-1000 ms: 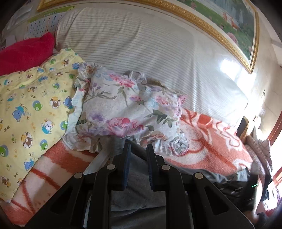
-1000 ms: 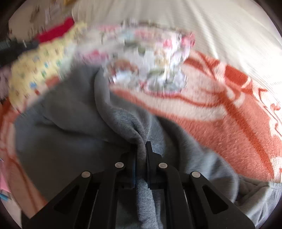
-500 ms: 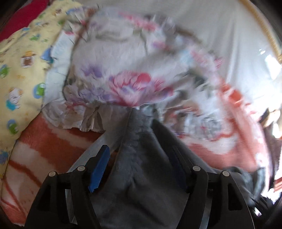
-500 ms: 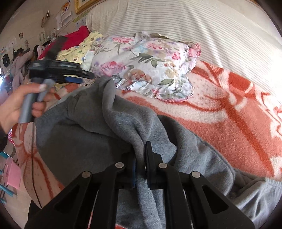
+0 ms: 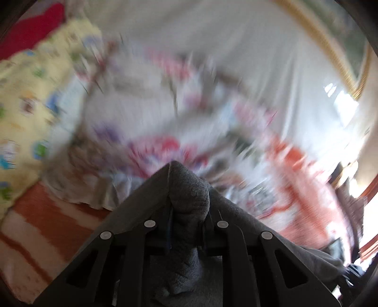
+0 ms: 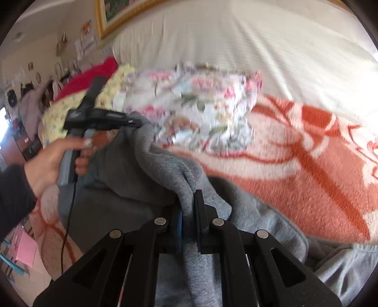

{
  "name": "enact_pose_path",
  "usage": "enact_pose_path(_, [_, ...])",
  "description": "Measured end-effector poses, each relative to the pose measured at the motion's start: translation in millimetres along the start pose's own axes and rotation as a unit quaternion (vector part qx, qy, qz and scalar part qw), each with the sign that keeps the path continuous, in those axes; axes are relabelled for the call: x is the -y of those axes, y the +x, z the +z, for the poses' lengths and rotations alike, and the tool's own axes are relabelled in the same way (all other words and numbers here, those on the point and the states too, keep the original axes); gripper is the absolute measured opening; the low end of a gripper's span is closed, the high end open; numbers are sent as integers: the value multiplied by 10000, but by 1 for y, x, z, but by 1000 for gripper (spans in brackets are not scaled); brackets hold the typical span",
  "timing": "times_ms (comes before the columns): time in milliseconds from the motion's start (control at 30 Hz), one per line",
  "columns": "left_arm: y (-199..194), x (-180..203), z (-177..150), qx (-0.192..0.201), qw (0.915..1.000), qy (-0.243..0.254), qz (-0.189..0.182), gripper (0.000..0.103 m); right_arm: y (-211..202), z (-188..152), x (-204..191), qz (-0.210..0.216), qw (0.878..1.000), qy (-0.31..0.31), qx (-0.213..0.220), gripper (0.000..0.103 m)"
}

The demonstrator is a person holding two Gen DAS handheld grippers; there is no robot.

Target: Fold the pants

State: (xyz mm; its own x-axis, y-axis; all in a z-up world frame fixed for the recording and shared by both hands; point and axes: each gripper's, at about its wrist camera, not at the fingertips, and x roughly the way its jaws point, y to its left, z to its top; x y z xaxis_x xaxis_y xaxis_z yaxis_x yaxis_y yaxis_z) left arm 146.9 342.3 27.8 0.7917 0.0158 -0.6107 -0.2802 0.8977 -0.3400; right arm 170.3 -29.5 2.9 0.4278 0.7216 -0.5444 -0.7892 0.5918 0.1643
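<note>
1. Nearest the right-wrist camera, the right gripper [image 6: 187, 213] has its fingers [image 6: 199, 212] clenched on a ridge of the grey pants [image 6: 165, 172], the cloth pinched up between them.
2. In the left-wrist view the left gripper [image 5: 186, 226] grips another bunch of the same pants [image 5: 189, 189]; a thick lump of fabric fills the gap between the fingers and pokes out ahead of them.
3. The pants are a soft, fuzzy fleece, mid-grey and darker in the folds. They hang in a sagging span between the two grippers, with the rest heaped on the bed to the right.
4. The left hand [image 6: 52, 160], in a dark sleeve, holds the handle of the left gripper [image 6: 132, 122] at the far corner of the cloth; a thin black cable [image 6: 68, 212] hangs from it.
5. Under the pants lies an orange-and-white blanket [image 6: 307, 165], plush, with broad branching patterns.
6. Just beyond the pants sits a floral pillow [image 6: 200, 111] with a frilled edge, blurred in both views.
7. Left of it lie a yellow cartoon-print pillow [image 5: 23, 94] and a red cushion [image 6: 94, 75].
8. Farthest back stands a pale striped headboard [image 6: 248, 42], padded, with a gold-framed picture [image 6: 113, 14] above it.
</note>
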Motion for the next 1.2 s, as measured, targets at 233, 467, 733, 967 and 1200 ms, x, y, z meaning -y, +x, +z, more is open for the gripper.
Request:
enact_pose_path(233, [-101, -20, -44, 916, 9952, -99, -319, 17, -26, -14, -22, 449, 9982, -332, 222, 10])
enact_pose_path(467, [-135, -46, -110, 984, 9941, -391, -233, 17, -25, -53, -52, 823, 9918, -938, -288, 10])
enact_pose_path(733, [-148, -79, -167, 752, 9932, -886, 42, 28, 11, -92, -61, 1094, 9789, -1044, -1373, 25])
enact_pose_path(967, [-187, -90, -192, 945, 9873, -1230, 349, 60, 0, -90, -65, 1169, 9796, -1023, -1275, 53])
enact_pose_path(1200, [-209, -90, -183, 1191, 9782, -1636, 464, 80, -6, -59, -54, 1189, 9885, -467, -804, 53])
